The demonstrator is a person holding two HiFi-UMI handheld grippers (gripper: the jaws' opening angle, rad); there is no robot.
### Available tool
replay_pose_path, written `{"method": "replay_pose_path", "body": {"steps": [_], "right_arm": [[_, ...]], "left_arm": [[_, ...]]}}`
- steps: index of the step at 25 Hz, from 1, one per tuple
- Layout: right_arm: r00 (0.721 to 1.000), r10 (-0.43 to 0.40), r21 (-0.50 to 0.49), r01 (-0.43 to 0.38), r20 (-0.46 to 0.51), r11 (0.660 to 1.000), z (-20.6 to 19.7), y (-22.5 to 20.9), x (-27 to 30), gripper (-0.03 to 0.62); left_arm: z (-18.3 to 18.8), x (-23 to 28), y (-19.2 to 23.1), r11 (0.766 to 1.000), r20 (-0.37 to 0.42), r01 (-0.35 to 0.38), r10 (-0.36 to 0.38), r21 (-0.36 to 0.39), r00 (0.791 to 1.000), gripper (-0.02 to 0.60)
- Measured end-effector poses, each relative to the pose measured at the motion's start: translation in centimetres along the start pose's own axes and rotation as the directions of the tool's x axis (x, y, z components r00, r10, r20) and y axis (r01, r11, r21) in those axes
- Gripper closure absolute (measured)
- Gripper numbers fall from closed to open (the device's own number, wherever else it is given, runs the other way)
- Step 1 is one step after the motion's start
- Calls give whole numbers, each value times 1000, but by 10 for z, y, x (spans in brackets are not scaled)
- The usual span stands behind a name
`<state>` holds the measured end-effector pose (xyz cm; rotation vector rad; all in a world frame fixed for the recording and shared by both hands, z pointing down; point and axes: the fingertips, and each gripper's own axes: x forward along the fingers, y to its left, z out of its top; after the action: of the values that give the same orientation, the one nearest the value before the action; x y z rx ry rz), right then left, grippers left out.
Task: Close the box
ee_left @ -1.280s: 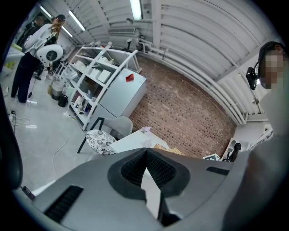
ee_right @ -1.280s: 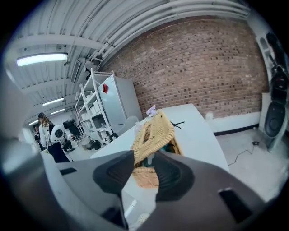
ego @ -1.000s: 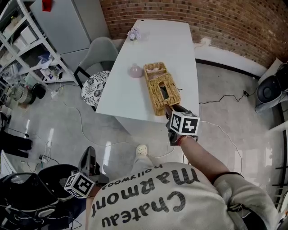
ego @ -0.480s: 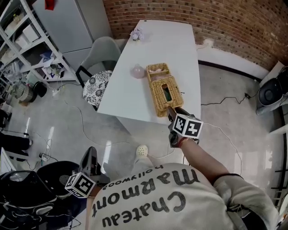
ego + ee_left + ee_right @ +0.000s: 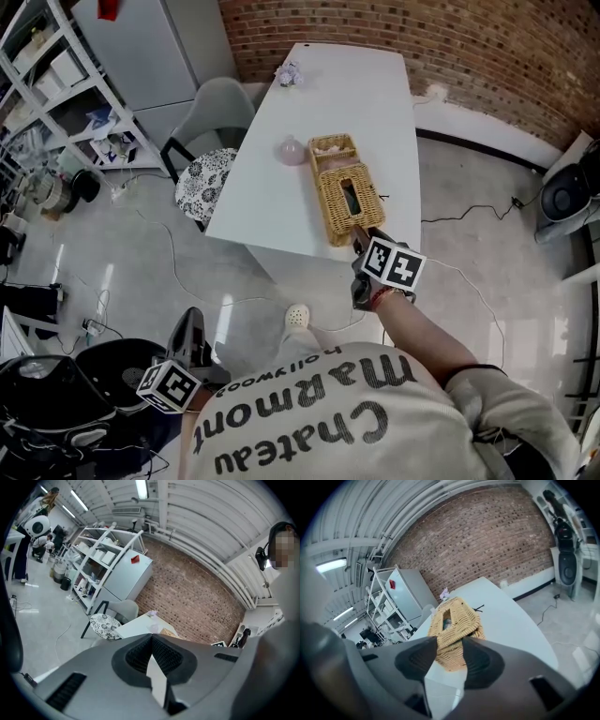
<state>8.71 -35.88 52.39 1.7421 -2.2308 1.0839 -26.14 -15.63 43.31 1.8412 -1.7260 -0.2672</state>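
Note:
A woven wicker box (image 5: 347, 199) lies lengthwise on the white table (image 5: 319, 103), its slotted lid flat on top and a small open section at its far end. My right gripper (image 5: 358, 234) sits at the box's near end. In the right gripper view the box (image 5: 454, 618) fills the gap ahead of my right gripper (image 5: 450, 641). Its jaws have just been opening and stand apart on either side of the box's near edge, without pressing on it. My left gripper (image 5: 190, 323) hangs low at the left, far from the table. Its jaws (image 5: 151, 637) are shut on nothing.
A pink round object (image 5: 292, 150) stands left of the box, and a small flower (image 5: 289, 73) sits at the table's far end. A chair with a patterned cushion (image 5: 211, 173) is at the table's left side. Shelving (image 5: 56, 84) stands far left, a speaker (image 5: 567, 192) right.
The lid, raised and tilted before, now lies flat on the box. The right gripper has rolled a little at the box's near end. The left gripper has kept still.

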Motion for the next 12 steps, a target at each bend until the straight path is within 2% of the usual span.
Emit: {"method": "replay_pose_path", "body": {"steps": [5,12], "right_arm": [[1000,-18,47,18,-3,999,-4,-5,0,418],[1000,-29,55,29,-1,998,-5,-3,2,418]], "left_arm": [[-2,-1,2,1000,3,-3,3,-2,1000,580],[-1,-2,7,1000,11,-4,4,-7,1000,580]]}}
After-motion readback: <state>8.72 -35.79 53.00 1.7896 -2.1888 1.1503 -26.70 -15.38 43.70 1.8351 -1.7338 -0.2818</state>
